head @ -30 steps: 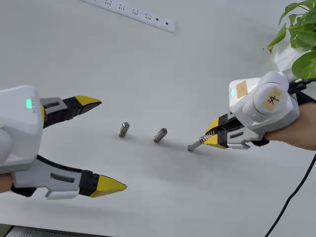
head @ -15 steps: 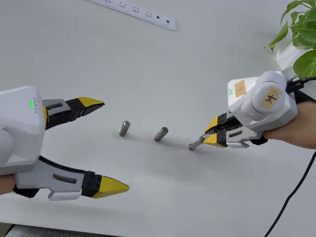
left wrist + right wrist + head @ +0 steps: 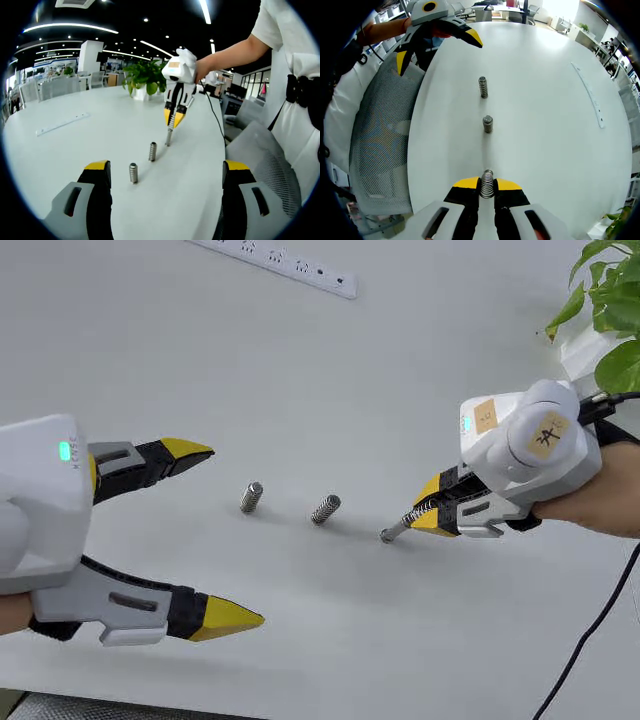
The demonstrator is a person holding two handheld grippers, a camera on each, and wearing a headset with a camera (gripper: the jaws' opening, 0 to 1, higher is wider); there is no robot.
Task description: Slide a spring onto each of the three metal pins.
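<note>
The head view looks steeply down on the table [image 3: 300,360], with the left gripper [image 3: 236,534] close at lower left and the right gripper [image 3: 425,512] at right. The left gripper view sits low over the tabletop, facing the right gripper. The right gripper view looks back from higher, along the third pin [image 3: 487,185] in its grip. All three views share the first pin [image 3: 251,498] and the middle pin [image 3: 325,510].

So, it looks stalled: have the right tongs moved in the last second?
No. The right tongs hold the pin the same gap from the nearest spring.
</note>
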